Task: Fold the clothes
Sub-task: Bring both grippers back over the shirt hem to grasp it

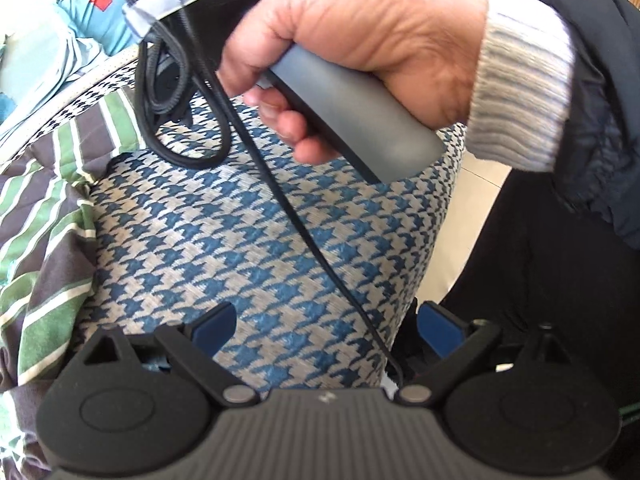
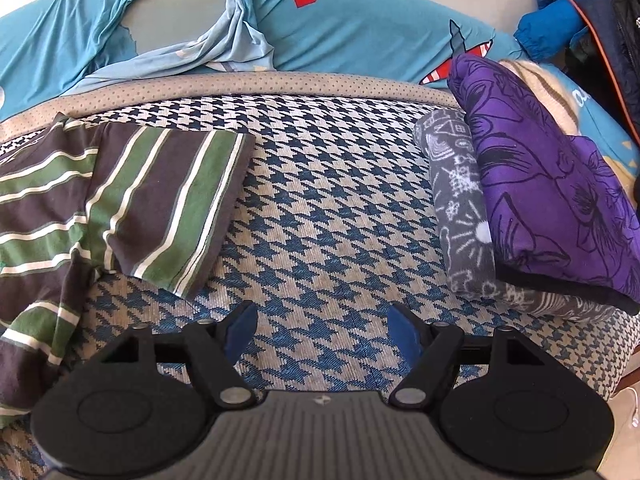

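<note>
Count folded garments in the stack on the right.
2 visible: purple printed one on top, grey doodle-print one beneath it, poking out on the left. More may be hidden underneath.

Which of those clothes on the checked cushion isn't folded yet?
The green-striped garment on the left, still rumpled; the purple and grey ones sit folded and stacked.

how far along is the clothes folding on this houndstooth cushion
Done: a purple printed garment lies folded on a folded grey patterned one at the cushion's right. In hand: nothing; both tongs, left and right, are open and empty. Left: the green striped shirt is only partly folded, still rumpled at its left.
</note>
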